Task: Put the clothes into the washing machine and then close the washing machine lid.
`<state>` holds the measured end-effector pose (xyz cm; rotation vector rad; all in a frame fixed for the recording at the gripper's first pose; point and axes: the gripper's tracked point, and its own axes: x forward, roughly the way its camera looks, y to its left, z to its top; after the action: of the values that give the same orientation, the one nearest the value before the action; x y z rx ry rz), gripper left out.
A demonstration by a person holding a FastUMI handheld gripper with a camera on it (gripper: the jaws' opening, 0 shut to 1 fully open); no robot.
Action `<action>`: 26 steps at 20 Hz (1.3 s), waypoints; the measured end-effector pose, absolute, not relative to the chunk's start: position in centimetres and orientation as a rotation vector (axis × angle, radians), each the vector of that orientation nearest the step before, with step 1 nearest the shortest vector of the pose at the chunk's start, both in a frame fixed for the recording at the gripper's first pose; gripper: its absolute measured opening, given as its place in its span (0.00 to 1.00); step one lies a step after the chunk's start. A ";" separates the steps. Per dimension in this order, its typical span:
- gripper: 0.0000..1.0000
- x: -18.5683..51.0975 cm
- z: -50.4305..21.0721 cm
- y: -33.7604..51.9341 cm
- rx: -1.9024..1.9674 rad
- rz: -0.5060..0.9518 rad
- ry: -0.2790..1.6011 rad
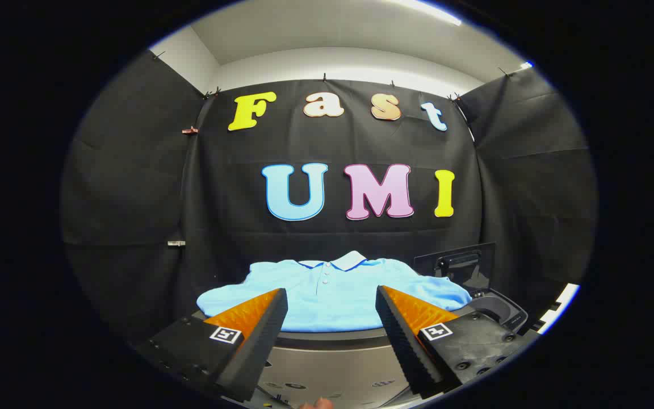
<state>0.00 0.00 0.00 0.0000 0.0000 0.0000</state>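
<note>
Gripper view shows the task barely begun, as I judge it: the shirt (332, 295), a light blue polo with a white-edged collar, lies spread flat and untouched on top of the washer (332, 363), whose grey front panel sits below and between the fingers. The gripper (331, 304) is empty, its two fingers wide apart with nothing pressed between them; the orange-faced fingertips (259, 307) frame the shirt's lower half, one at 9 o'clock and the other at 3 o'clock of the button placket. The shirt lies just ahead of the fingers at 12 o'clock, and whether the tips touch the cloth I cannot tell. At about 2 o'clock from the shirt a dark lid (457, 264) stands raised, with what looks like the dark rim of an opening (500, 309) below it, touching the shirt's sleeve. Left to do, then: grip the shirt, carry it to that opening at 2 o'clock, drop it in, and swing the lid down
</note>
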 end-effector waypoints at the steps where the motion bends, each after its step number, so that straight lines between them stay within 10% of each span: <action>1: 0.98 0.0 -0.1 -0.1 -0.002 0.000 0.002; 26: 0.98 3.5 1.2 -0.5 0.032 -0.004 -0.004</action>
<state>3.46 -0.46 1.16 0.0317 -0.0044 -0.0043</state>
